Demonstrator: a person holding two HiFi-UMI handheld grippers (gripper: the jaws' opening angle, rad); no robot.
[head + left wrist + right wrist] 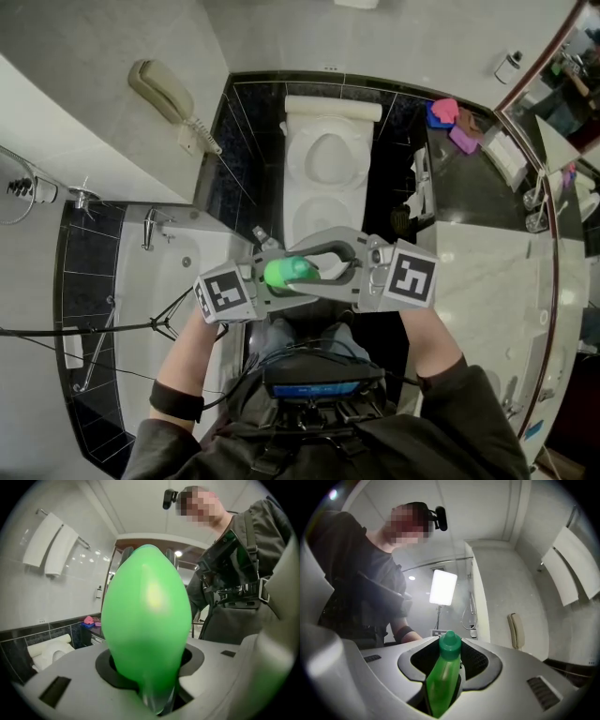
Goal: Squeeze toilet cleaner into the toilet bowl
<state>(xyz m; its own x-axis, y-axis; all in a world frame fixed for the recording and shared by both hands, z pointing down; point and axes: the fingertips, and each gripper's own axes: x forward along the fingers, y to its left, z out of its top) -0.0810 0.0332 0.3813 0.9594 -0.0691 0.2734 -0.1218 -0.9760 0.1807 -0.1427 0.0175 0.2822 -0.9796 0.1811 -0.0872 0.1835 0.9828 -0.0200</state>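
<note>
Right now both tongs are closed partway on the same green bottle [289,272], held just above the near edge of the toilet [302,214]. My left gripper [152,665] has its jaws pressed on the wide green body [145,620], which fills that view. My right gripper [445,667] clamps the bottle [440,681] lower down, with the green cap [450,645] standing on top. No lettering on the bottle is readable; the only print is the black-and-white squares on the gripper cubes [411,277].
</note>
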